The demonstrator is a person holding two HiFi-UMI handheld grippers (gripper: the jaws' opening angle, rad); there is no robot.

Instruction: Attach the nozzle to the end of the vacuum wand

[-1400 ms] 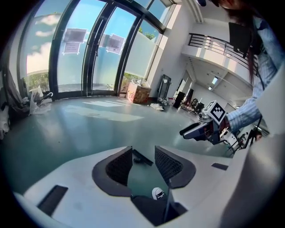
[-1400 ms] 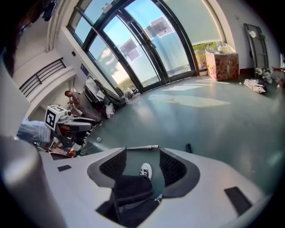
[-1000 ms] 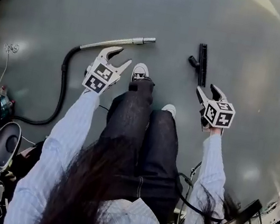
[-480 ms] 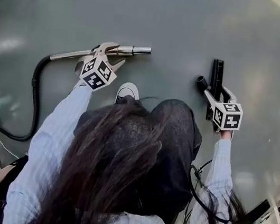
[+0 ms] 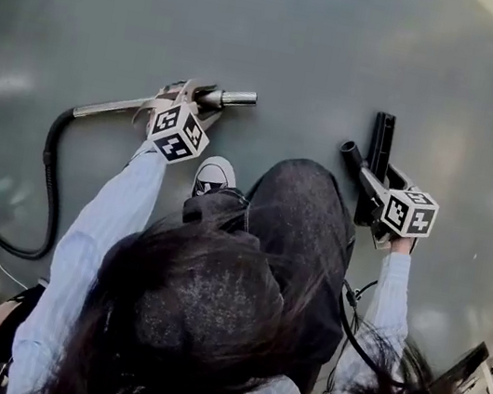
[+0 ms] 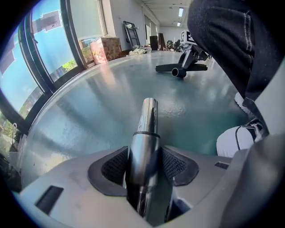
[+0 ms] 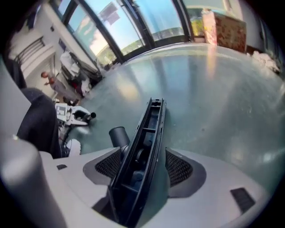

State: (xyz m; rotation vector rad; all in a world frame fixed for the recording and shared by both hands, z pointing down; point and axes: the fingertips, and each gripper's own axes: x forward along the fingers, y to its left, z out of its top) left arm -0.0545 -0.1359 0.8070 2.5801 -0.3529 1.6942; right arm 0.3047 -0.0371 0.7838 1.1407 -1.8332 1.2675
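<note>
Two grippers are down at the glossy grey-green floor (image 5: pixel 350 40), one on each of the task's two parts. The left gripper (image 5: pixel 192 95) straddles the single silver metal vacuum wand (image 5: pixel 236 98), which lies flat on the floor. Its jaws are opening, with the wand's thicker collar between the pads and the narrow open end sticking out beyond them. One black ribbed hose (image 5: pixel 48 168) curves away from the wand's far end. The right gripper (image 5: pixel 379 175) has its jaws spread wide around the one long, flat black plastic nozzle (image 5: pixel 382 135), not clamped on it. The nozzle also lies on the floor, and its round socket stub (image 5: pixel 349 149) angles out towards the wand. Wand and nozzle lie well apart, unjoined. One white sneaker (image 5: pixel 214 176) shows between them
</note>
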